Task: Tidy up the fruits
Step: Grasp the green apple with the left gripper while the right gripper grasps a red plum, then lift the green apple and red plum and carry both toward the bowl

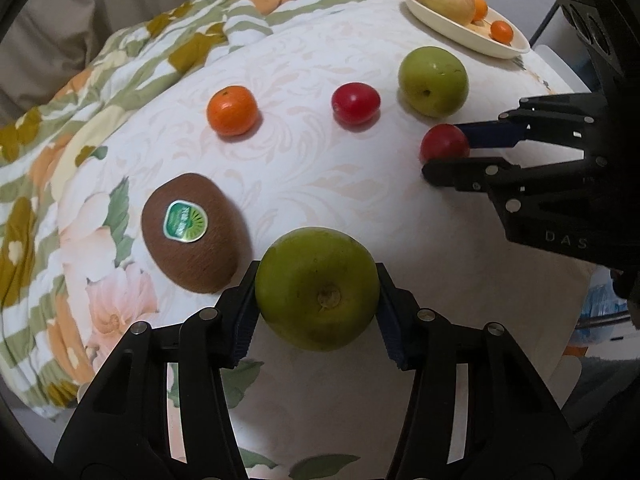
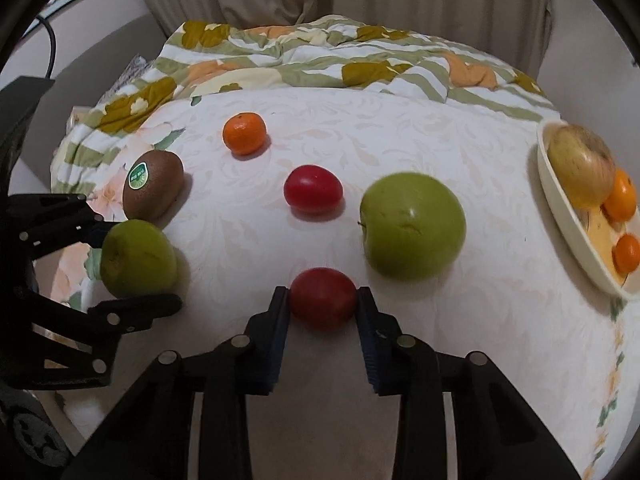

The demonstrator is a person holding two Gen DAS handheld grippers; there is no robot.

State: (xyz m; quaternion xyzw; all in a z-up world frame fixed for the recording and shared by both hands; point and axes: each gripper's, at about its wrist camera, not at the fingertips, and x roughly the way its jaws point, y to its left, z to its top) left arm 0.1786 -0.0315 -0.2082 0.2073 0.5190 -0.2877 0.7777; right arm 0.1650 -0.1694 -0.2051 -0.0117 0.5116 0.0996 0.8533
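Two grippers, both clamped on fruit on the white patterned bedcover (image 2: 440, 360). Left gripper (image 1: 317, 292): pads pressed against both flanks of a green apple (image 1: 317, 288), stem end facing the camera, apple resting on the cover. Right gripper (image 2: 323, 300): closed tight on a small red fruit (image 2: 323, 298), pads touching each side of it, fruit also down on the cover.

Relative to the left gripper: kiwi (image 1: 196, 236) with a green sticker just beyond its left finger, near the apple but apart from it. Further ahead, a mandarin (image 1: 232, 110) to the left, second red fruit (image 1: 355, 103) roughly straight on, second green apple (image 1: 433, 81) ahead-right. Right gripper comes in from the right edge of that view, well apart.

Relative to the right gripper: second green apple just ahead-right of its fingertips, near but not touching the held fruit. Second red fruit straight ahead beyond it. Cream plate (image 2: 560, 216) far right, carrying a yellowish apple (image 2: 580, 168) and two small mandarins (image 2: 620, 196).

Floral quilt (image 2: 280, 60) bunched up behind everything.
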